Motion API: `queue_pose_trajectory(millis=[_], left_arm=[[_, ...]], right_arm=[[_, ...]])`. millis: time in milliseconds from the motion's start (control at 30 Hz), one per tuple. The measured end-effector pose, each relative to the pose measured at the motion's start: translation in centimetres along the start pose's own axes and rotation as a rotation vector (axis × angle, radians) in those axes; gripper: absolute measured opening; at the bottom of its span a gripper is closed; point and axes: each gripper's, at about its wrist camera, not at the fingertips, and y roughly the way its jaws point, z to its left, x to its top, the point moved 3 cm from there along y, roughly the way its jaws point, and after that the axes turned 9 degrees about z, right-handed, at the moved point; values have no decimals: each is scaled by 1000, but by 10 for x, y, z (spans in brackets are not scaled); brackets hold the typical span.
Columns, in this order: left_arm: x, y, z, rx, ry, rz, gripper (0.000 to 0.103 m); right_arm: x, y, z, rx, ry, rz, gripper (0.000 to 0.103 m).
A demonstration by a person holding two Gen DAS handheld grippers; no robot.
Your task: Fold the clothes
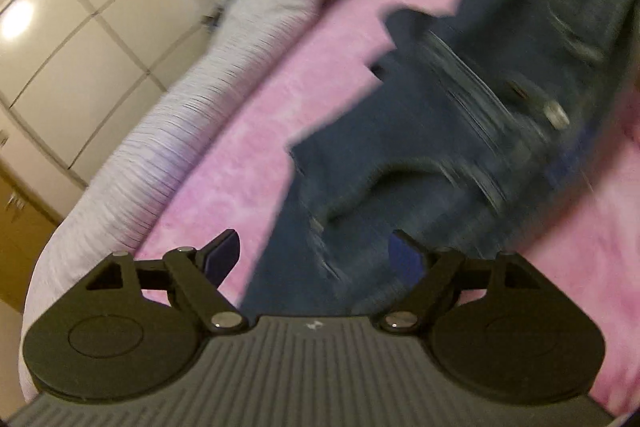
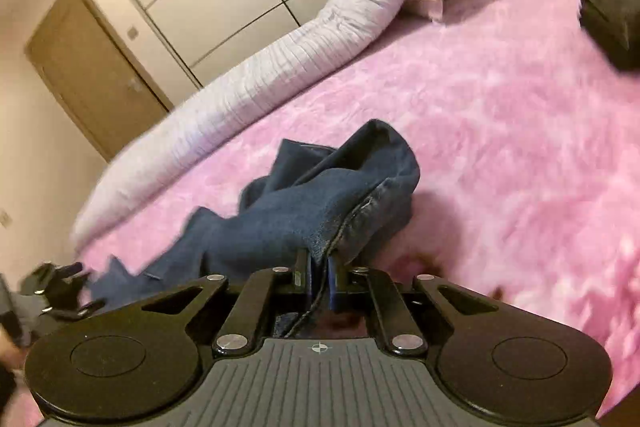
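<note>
Far left, a bunched lilac duvet (image 1: 168, 131) pushed aside, probably to free the pink fleece blanket (image 1: 256, 155) as folding surface. Left gripper (image 1: 316, 255) spread wide, empty, poised over the jeans (image 1: 460, 131) lying mid-blanket. Right gripper (image 2: 319, 277) clenched on a denim seam, lifting that end, likely for doubling over.

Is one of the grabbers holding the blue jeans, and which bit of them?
Yes. The right gripper is pinching the jeans on a stitched seam at their edge. The left gripper is open above the jeans and holds nothing.
</note>
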Motion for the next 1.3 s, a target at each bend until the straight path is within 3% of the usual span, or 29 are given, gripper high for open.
queue_pose_trajectory(millis=[100, 167, 233, 267, 300, 367, 467, 500, 533, 567, 633, 733, 933, 1000, 1133, 1267, 1300], left_arm=[[-8, 18, -19, -54, 56, 68, 77], [-10, 28, -23, -97, 41, 82, 74], [-8, 32, -31, -86, 122, 59, 72], [-8, 34, -36, -74, 178, 45, 66], [-7, 36, -41, -66, 229, 36, 49], [-4, 38, -50, -82, 285, 65, 26], [0, 36, -61, -69, 345, 112, 13], [1, 31, -61, -66, 340, 117, 11], [1, 27, -60, -67, 330, 122, 10], [3, 20, -59, -82, 310, 125, 10], [10, 1, -62, -143, 269, 119, 9], [26, -37, -74, -271, 208, 97, 8], [95, -125, -178, -612, 178, -65, 8], [127, -134, -211, -692, 136, -124, 8], [184, -127, -253, -755, 38, -185, 12], [200, -131, -246, -841, -22, -250, 22], [196, -131, -238, -834, -34, -254, 32]], right_arm=[[-23, 9, 3, -26, 0, 45, 17], [-39, 7, -1, -22, 49, 59, 39], [-58, 2, -2, 25, 122, 83, 62], [-67, 1, -1, 51, 150, 98, 68], [-76, 4, 3, 81, 157, 121, 68], [-89, 17, 9, 126, 161, 163, 69], [-99, 46, 14, 167, 177, 199, 67], [-100, 52, 13, 188, 207, 197, 61], [-97, 55, 10, 201, 234, 216, 21], [-93, 57, 7, 224, 260, 246, 16], [-77, 42, 8, 246, 191, 258, 16], [-35, -6, 5, 150, 20, 222, 16], [69, -71, -32, -157, -220, 147, 15], [96, -72, -35, -283, -336, 137, 15], [146, -53, -48, -490, -532, 111, 15], [184, -12, -70, -558, -596, 111, 15], [191, 0, -74, -564, -612, 107, 15]])
